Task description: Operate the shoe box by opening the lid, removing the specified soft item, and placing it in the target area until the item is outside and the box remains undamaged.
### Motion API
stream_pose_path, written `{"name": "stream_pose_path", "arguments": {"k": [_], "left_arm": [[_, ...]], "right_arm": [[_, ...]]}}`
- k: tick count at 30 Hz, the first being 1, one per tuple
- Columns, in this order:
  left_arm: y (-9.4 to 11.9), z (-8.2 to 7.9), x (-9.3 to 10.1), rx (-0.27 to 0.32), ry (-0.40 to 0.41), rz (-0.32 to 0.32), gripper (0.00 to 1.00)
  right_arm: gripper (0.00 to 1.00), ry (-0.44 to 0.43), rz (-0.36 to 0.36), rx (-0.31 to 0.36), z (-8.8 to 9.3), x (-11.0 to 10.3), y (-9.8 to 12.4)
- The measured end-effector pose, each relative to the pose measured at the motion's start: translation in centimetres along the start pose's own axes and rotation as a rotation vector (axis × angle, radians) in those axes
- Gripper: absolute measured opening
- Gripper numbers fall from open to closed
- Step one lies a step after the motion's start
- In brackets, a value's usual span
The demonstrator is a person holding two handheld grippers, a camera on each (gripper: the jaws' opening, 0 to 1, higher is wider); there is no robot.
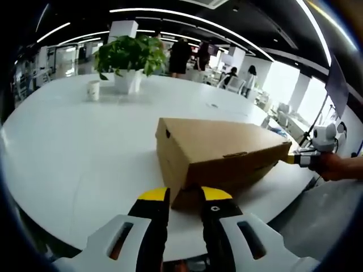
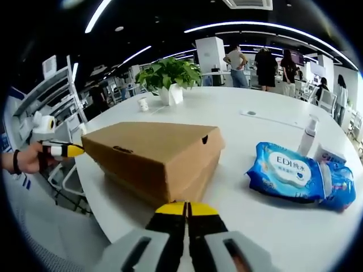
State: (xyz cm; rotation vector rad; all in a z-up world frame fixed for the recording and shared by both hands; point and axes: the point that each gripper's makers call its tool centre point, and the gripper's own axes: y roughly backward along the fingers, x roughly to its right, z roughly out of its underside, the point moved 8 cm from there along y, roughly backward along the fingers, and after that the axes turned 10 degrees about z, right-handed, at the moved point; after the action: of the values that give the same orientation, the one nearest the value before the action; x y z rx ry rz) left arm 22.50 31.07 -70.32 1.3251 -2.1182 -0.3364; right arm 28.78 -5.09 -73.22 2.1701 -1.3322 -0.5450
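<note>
Since the shoe box (image 1: 218, 156) lies near the desk (image 1: 74, 147) edge with its lid down, nothing is done yet; the left gripper (image 1: 184, 195), jaws apart, faces one end; the right gripper (image 2: 187, 208), jaws together, faces the other.

Place: open-plan office — bright and busy.
Ceiling: dark, with long curved light strips (image 1: 187, 14) along the top.
Table: broad white meeting table (image 1: 74, 141), potted plant (image 2: 168, 73) on it.
People: standing (image 2: 237, 59) among desks, upper right.
</note>
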Motion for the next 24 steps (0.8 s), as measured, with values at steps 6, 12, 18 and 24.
{"name": "stream_pose_path", "arguments": {"k": [6, 12, 18, 24], "left_arm": [[0.0, -0.4, 0.0, 0.005, -0.007, 0.000, 0.20], [-0.2, -0.4, 0.1, 0.004, -0.006, 0.003, 0.20], [-0.1, -0.8, 0.5, 0.012, -0.018, 0.005, 0.21], [0.2, -1.1, 0.3, 0.019, -0.012, 0.002, 0.22]], "right_arm": [[0.00, -0.004, 0.000, -0.009, 0.4, 0.1, 0.0], [0.00, -0.009, -0.002, -0.009, 0.4, 0.2, 0.2], [0.00, -0.003, -0.006, -0.002, 0.0, 0.4, 0.7], [0.09, -0.025, 0.007, 0.012, -0.4, 1.2, 1.2]]}}
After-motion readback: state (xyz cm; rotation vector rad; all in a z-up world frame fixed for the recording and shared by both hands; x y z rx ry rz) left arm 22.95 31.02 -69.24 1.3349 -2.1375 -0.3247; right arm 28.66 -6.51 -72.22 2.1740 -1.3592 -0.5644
